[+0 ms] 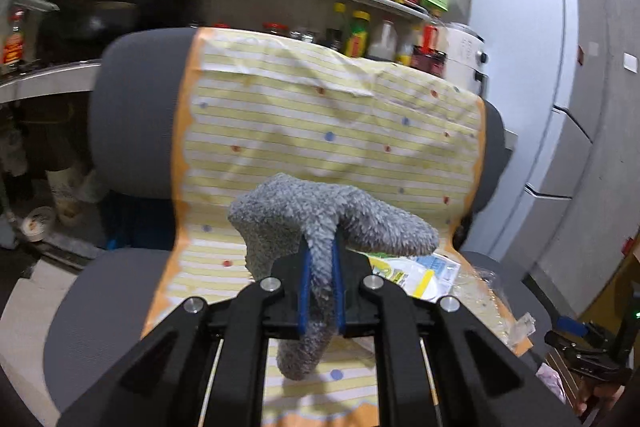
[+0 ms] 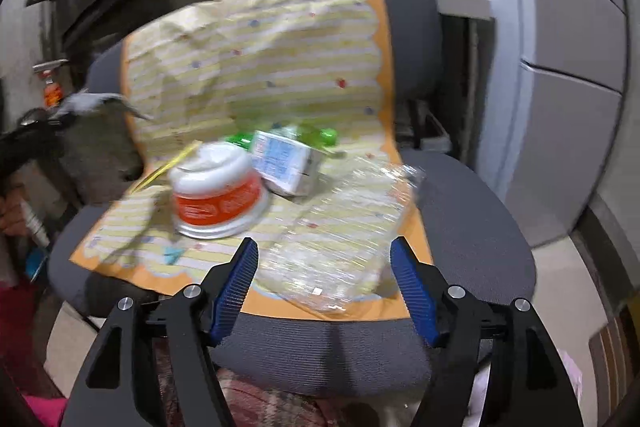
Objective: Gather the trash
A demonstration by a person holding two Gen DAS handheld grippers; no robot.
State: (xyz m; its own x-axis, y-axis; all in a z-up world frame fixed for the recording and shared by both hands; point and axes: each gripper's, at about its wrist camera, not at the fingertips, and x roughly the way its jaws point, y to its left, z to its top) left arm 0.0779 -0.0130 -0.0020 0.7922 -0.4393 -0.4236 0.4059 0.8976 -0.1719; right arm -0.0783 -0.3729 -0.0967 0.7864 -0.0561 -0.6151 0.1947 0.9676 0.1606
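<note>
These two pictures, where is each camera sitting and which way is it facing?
Left wrist view: it sits on the left gripper, looking along it at the chair back; its blue fingers are shut on a grey fuzzy sock.
Right wrist view: it sits on the right gripper, angled down at the seat; its fingers stand open over a clear plastic wrapper, holding nothing.
Shared: the grey chair, the yellow striped cloth and the white cup.

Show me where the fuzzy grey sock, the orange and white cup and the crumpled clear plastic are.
Fuzzy grey sock (image 1: 320, 215), left wrist view, its bend above the pads.
Orange and white cup (image 2: 218, 197), right wrist view, its orange band.
Crumpled clear plastic (image 2: 340, 227), right wrist view, its middle.
</note>
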